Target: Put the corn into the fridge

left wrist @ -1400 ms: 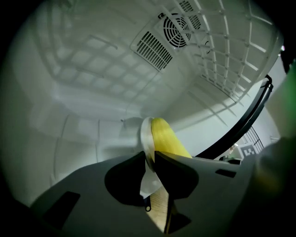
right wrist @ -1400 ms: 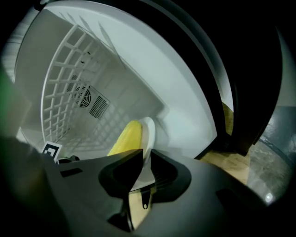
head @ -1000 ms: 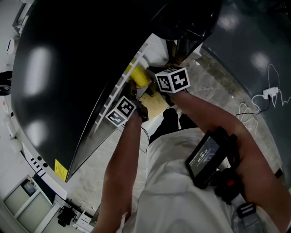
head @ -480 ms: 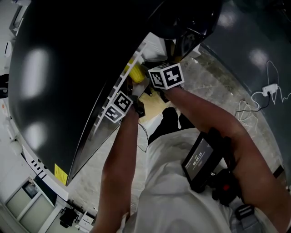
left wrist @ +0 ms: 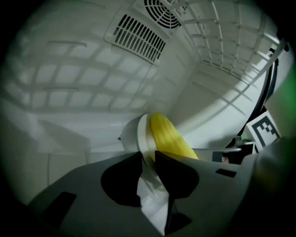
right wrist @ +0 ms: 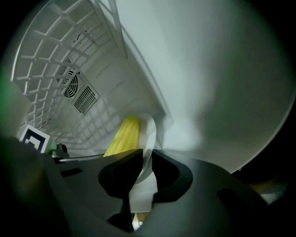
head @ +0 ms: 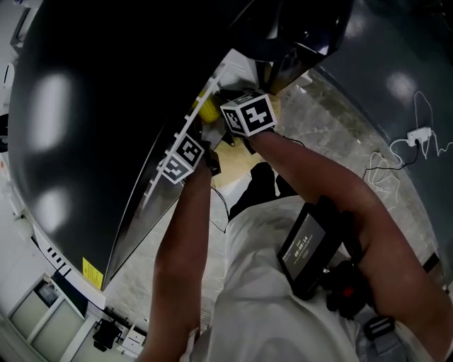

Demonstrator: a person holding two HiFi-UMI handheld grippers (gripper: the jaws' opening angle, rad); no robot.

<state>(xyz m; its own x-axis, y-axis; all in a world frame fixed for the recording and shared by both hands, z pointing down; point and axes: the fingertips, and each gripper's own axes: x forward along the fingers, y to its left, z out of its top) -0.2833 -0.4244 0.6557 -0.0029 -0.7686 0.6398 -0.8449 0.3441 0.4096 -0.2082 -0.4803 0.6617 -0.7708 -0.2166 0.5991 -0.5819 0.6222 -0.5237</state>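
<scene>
A yellow corn cob (left wrist: 169,136) lies on a white plate (left wrist: 138,134) held edge-on inside the white fridge. My left gripper (left wrist: 148,155) is shut on the plate's rim. From the other side, my right gripper (right wrist: 147,155) is shut on the rim of the same plate (right wrist: 149,127), with the corn (right wrist: 124,134) just beyond its jaws. In the head view both marker cubes reach into the fridge opening, the left gripper (head: 180,159) below and the right gripper (head: 248,114) above. Only a strip of corn (head: 207,109) shows between them.
The fridge's back wall has a round fan vent (left wrist: 159,7) and a slotted grille (left wrist: 138,37). A white wire shelf (left wrist: 222,32) hangs above the plate. The black fridge door (head: 106,106) fills the left of the head view. A stone-pattern floor (head: 333,120) lies to the right.
Both grippers have moved up and left, deeper into the fridge opening, carrying the plate. Less of the corn shows in the head view now.
</scene>
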